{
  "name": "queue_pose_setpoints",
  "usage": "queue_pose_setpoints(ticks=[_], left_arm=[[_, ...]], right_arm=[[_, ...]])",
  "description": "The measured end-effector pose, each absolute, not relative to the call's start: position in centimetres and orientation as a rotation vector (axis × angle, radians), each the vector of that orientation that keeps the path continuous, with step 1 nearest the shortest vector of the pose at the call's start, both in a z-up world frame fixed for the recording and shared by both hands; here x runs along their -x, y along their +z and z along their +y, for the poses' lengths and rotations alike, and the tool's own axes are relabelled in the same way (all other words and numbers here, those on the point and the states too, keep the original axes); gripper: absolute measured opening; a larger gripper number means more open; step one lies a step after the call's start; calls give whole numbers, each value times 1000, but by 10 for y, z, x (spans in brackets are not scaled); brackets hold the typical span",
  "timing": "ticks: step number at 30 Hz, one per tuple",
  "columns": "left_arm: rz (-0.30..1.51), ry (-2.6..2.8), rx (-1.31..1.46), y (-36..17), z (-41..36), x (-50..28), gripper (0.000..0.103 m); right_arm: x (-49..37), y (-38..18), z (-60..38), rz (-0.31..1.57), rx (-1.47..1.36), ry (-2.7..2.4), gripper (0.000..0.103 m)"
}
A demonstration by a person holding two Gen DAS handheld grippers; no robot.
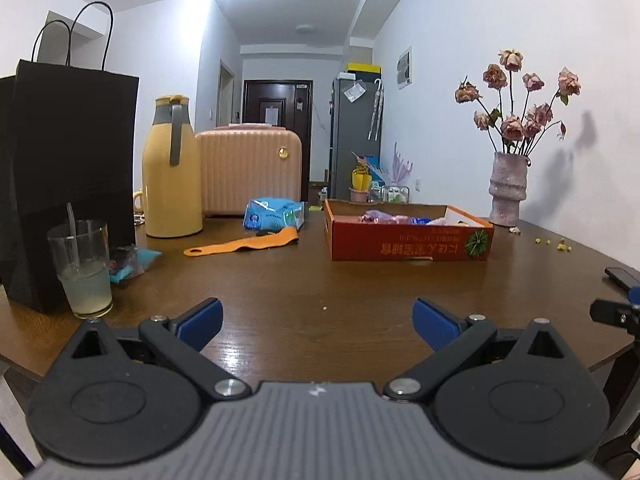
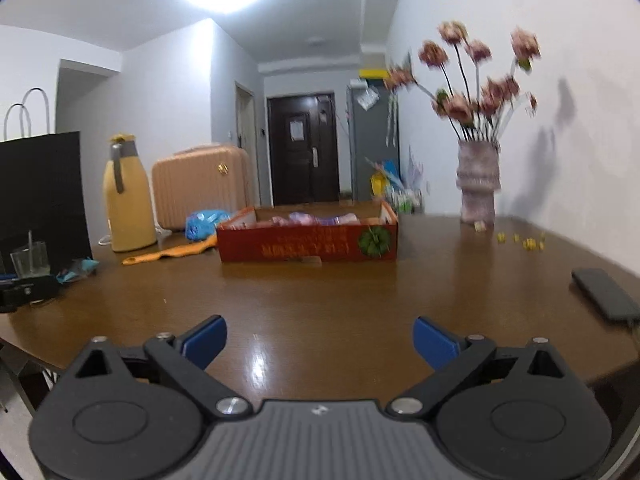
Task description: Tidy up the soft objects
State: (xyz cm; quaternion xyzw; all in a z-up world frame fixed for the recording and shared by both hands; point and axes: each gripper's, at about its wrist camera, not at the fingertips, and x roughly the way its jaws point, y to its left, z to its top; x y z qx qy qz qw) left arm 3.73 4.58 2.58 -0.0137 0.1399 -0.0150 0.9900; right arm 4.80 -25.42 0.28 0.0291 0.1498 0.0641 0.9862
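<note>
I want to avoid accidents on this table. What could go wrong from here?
1. The glass with liquid stands near the table edge beside the open left gripper; a sideways sweep might tip it.
2. The vase of dried flowers looks top-heavy; the right gripper reaching past the red box could bump it.

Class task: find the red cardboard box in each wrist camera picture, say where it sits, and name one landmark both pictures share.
Left wrist view: red cardboard box sits right of centre on the table, left of the vase.
Right wrist view: red cardboard box sits near centre, the vase further right.
Shared landmark: vase of pink flowers by the wall.
</note>
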Motion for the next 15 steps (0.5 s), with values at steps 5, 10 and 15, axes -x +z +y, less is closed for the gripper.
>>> queue_pose_setpoints(ticks=[5, 10, 15], left_arm=[[254, -30, 18, 31, 44, -35, 103], [236, -13, 10, 34, 45, -34, 103], [230, -13, -6, 35, 45, -31, 103]], right_arm=[[-49, 12, -256, 247, -100, 103, 100], [-49, 14, -254, 239, -71, 102, 103], [-46, 14, -250, 208, -52, 88, 103]])
